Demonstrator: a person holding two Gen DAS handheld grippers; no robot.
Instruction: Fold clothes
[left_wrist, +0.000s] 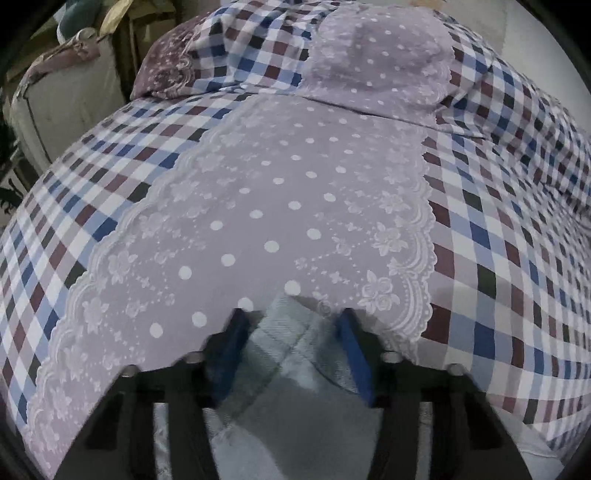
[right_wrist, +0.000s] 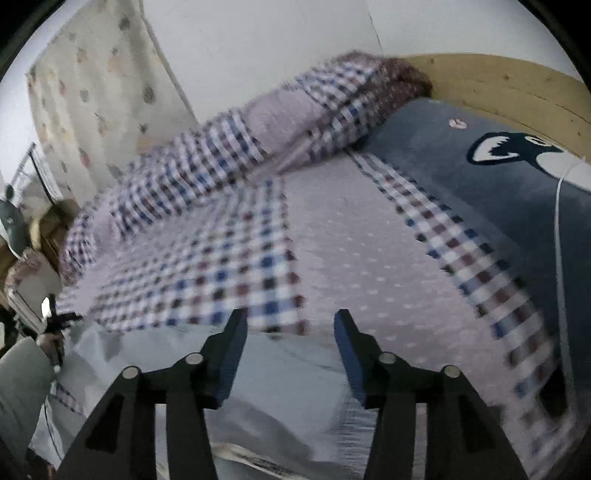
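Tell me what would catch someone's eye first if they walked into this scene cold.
The big bedspread, lilac with white dots and lace-like edging between bands of blue, maroon and white check, fills the bed. Beside it on the right lies a blue-grey blanket with a dark cartoon figure, against a wooden headboard. At the near edge, pale light-blue cloth sits between the left gripper's blue pads.

The bedspread (left_wrist: 280, 192) is showing as soft matt cotton-like cloth, its lilac centre strip printed with white dots and lace-like scalloped edging, the checked parts on the left and right looking smooth. Near the bottom, the pale garment (left_wrist: 295, 354) is looking like a woven matt fabric with faint checks. The left gripper (left_wrist: 291, 321) is showing matt black plastic arms, dull metal pins and blue rubbery fingers (left_wrist: 236, 332). Far right, the headboard (right_wrist: 517, 85) is looking like bare knotty wood, and the dark blue blanket (right_wrist: 461, 177) is looking plush and fuzzy.
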